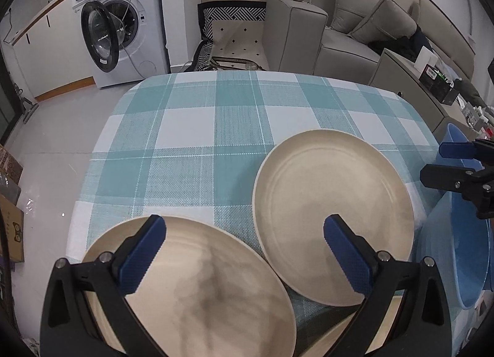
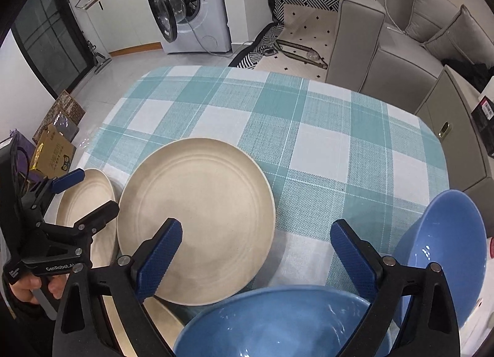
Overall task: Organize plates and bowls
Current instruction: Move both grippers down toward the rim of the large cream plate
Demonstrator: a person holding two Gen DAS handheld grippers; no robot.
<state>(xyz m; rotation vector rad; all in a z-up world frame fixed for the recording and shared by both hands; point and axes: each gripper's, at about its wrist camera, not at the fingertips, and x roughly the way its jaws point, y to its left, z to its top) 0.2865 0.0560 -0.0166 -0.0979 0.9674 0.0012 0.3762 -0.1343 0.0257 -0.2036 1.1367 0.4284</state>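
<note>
Nearest me, a glossy blue ceramic bowl (image 2: 278, 323) sits under my right gripper (image 2: 256, 252), jaws released and empty; a second blue bowl (image 2: 447, 252) lies just right. My left gripper (image 1: 244, 252) hangs released over a round cream plate (image 1: 197, 292), another cream plate (image 1: 333, 218) beside it on the checked counter (image 1: 191, 141). Nothing looks stacked yet

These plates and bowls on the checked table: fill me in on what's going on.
A person holds a gripper in each hand over the table. The left gripper, open, hangs above the near cream plate; the right gripper, open, hangs above a blue bowl. A second cream plate and second blue bowl lie alongside. Nothing is gripped.
</note>
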